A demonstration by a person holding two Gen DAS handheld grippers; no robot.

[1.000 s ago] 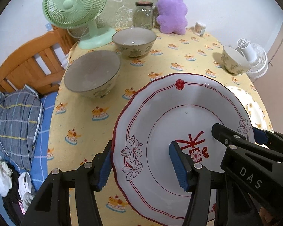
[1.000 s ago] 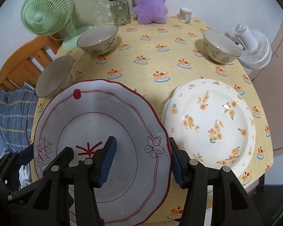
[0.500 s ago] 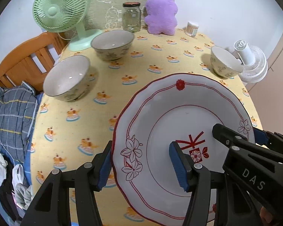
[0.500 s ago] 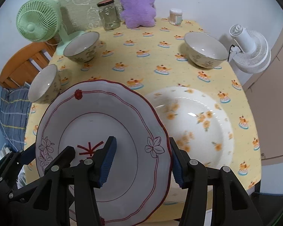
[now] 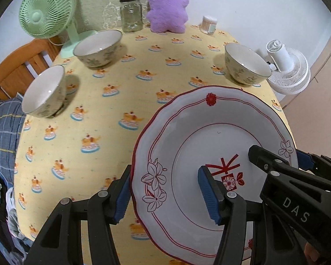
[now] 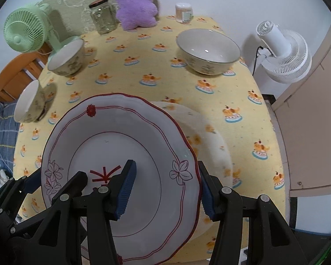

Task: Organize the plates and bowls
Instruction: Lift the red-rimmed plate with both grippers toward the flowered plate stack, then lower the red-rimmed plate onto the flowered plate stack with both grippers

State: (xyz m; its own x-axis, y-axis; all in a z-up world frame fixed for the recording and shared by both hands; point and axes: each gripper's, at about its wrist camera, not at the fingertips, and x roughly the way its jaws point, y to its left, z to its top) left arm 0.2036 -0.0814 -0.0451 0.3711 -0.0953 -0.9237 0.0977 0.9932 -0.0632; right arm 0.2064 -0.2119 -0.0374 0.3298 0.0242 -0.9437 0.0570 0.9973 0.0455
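Note:
A white plate with a red rim [image 5: 209, 132] hangs tilted above the yellow tablecloth [image 5: 121, 88]. My left gripper [image 5: 165, 190] is shut on its left rim. My right gripper [image 6: 165, 187] is shut on the right rim of the same red-rimmed plate [image 6: 112, 145]. In the right wrist view this plate covers the left part of an orange-flowered plate [image 6: 209, 137] that lies flat on the table. Three floral bowls stand upright: one at the back left [image 5: 98, 47], one at the left edge [image 5: 44, 90], one at the right [image 5: 245, 63].
A green fan [image 5: 45, 11], a glass jar [image 5: 131, 14], a purple plush toy [image 5: 167, 6] and a small tub [image 5: 208, 24] line the table's far side. A white fan [image 5: 286, 70] stands off the right edge. A wooden frame [image 5: 15, 70] and a plaid cloth [image 5: 2, 128] are at the left.
Both grippers have carried the red-rimmed plate rightward across the table. It now overlaps the orange-flowered plate. The bowls have shifted left in both views.

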